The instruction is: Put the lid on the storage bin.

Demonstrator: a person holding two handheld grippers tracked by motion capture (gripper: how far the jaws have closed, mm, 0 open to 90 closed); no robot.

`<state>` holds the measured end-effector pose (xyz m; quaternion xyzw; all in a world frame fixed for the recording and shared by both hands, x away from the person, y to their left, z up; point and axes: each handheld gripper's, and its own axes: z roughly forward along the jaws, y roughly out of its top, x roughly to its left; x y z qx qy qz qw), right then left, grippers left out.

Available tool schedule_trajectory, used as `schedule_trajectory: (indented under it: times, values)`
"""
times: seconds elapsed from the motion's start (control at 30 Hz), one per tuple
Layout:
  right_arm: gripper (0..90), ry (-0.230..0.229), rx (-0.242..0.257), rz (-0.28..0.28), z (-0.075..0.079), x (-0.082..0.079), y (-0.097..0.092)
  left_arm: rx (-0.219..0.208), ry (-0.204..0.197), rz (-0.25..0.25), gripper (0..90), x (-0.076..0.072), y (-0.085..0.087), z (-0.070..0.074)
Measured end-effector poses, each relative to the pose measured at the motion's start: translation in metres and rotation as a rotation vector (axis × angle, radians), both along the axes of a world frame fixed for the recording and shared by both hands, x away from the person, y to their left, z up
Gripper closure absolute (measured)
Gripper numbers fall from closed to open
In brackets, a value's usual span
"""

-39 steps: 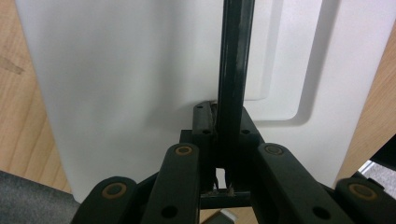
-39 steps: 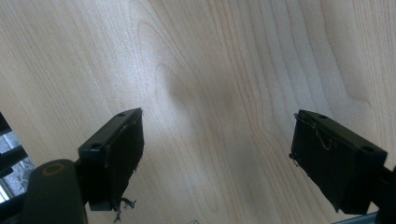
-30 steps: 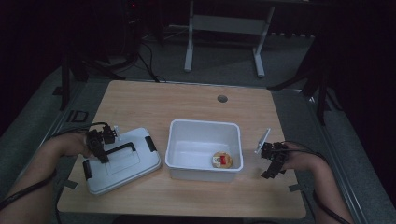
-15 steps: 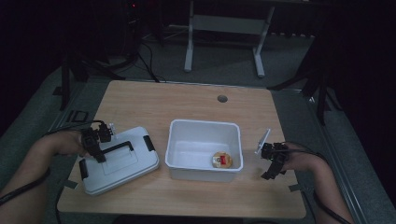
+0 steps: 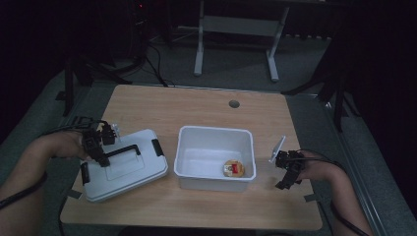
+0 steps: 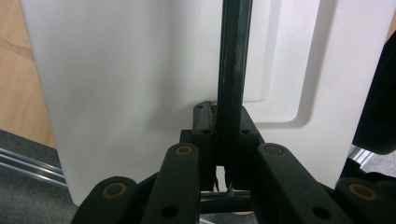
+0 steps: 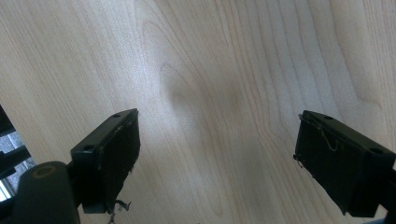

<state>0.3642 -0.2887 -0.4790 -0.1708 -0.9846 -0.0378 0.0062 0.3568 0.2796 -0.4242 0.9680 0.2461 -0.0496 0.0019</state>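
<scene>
High view: the left gripper (image 5: 97, 146) has its jaws clamped on the black handle (image 5: 123, 150) of the white lid (image 5: 125, 169), which sits tilted at the left of the worktop (image 5: 206, 110), just beside the white bin (image 5: 215, 156). A small round thing (image 5: 233, 168) with a red patch lies in the bin's near right corner; any label on it is too small to read. The right gripper (image 5: 287, 173) rests right of the bin, near the worktop's edge.

Left gripper view: the 2 jaws pinch the handle (image 6: 232, 70), the lid (image 6: 130, 84) close behind it.

Right gripper view: the right gripper (image 7: 217, 158) has its jaws wide apart, nothing between them, over bare worktop (image 7: 224, 60).
</scene>
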Motion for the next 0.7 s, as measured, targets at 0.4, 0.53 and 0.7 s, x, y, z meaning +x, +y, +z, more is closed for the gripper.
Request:
schedule_trajectory:
  times: [0.4, 0.53, 0.7]
  values:
    - [14.0, -0.006, 0.0, 0.003, 0.004, 0.0, 0.001, -0.006, -0.031, -0.016, 83.5, -0.003, 0.002, 0.026]
    - [14.0, -0.007, 0.0, 0.008, 0.005, 0.0, 0.002, -0.014, -0.041, -0.021, 83.6, -0.004, 0.001, 0.034]
    - [14.0, -0.004, 0.002, 0.005, 0.005, 0.0, 0.003, -0.003, -0.056, -0.033, 83.5, -0.005, 0.002, 0.043]
